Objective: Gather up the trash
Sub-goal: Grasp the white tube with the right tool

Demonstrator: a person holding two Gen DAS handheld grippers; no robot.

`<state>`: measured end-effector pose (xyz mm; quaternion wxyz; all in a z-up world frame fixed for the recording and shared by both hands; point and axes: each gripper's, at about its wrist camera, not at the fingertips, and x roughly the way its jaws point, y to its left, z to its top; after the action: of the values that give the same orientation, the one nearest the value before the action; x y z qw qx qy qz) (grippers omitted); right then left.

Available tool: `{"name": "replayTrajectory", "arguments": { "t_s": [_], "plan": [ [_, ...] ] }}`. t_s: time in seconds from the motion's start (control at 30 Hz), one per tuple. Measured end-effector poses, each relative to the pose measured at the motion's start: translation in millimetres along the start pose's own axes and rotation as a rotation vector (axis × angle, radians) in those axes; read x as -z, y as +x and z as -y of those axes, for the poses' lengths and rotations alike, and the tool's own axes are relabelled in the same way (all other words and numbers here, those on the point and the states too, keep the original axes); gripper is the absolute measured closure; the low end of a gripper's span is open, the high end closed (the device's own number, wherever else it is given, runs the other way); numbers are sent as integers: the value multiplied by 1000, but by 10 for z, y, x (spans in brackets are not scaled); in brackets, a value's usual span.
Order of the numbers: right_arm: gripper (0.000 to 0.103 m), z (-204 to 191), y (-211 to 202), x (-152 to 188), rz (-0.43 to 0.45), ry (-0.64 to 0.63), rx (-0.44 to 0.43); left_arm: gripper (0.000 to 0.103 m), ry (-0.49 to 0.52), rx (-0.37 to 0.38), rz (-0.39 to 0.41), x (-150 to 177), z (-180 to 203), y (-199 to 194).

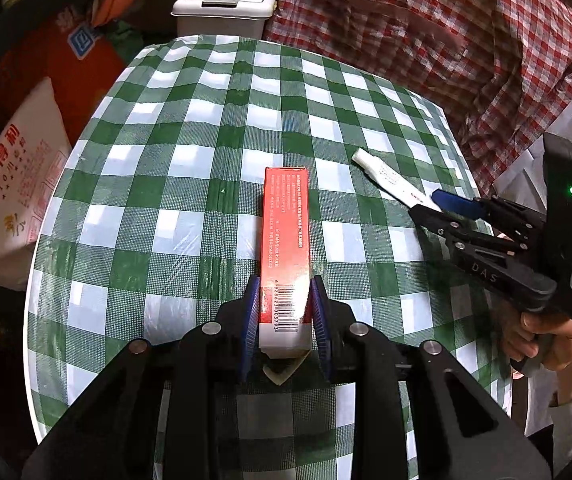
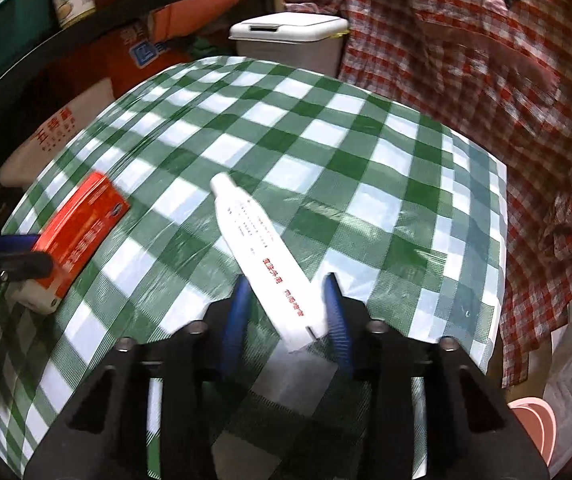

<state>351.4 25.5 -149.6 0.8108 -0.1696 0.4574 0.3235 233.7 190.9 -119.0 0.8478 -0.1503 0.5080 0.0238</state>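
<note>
A red and white carton (image 1: 286,216) lies lengthwise on the green-checked tablecloth (image 1: 174,136). My left gripper (image 1: 285,280) is shut on its near white end, both blue pads pressing its sides. In the right wrist view the carton (image 2: 82,228) sits at the left with the left gripper (image 2: 14,248) on it. A white tube (image 2: 254,240) with red print lies slantwise between the pads of my right gripper (image 2: 286,280), its flat end against the right pad, its side against the left pad. The left wrist view shows the tube (image 1: 390,178) running into the right gripper (image 1: 442,200).
A white lidded trash bin (image 1: 222,12) (image 2: 286,40) stands beyond the table's far edge. A person in a red checked shirt (image 1: 446,40) stands at the far right. Sacks and bags (image 1: 14,184) crowd the floor on the left. A hand (image 1: 546,340) holds the right gripper.
</note>
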Motion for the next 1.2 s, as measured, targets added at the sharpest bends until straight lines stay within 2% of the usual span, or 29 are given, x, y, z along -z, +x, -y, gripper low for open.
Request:
{"name": "replayTrajectory", "arguments": {
  "t_s": [0.1,0.2,0.27,0.33,0.43,0.7,0.77,0.83,1.07,1.2],
  "plan": [
    [72,-68,-35,33,-16,-40,-24,78,-5,-3,-2,4,-12,0],
    [72,-84,-57,59,-26,-51,-39,78,-2,-2,-2,-9,-16,-2],
    [71,-83,-65,71,-29,-52,-43,78,3,-5,-2,-7,2,1],
    [65,-82,-62,78,-25,-47,-34,78,8,-9,-3,-11,10,3],
    [61,-60,-54,80,-22,-38,-31,78,14,-13,-2,-15,14,-1],
    [58,-47,-48,71,-16,-45,-33,78,14,-14,-2,-17,20,-4],
    [61,-55,-49,69,-12,-54,-36,78,13,-14,-2,-16,13,-3],
    [73,-76,-55,71,-6,-68,-54,78,16,-12,-3,-28,16,6],
    [75,-165,-98,102,14,-114,-46,78,13,-14,-1,-23,20,6],
    [76,-153,-196,86,32,-96,-53,78,16,-5,13,-41,35,-43]
  ]
}}
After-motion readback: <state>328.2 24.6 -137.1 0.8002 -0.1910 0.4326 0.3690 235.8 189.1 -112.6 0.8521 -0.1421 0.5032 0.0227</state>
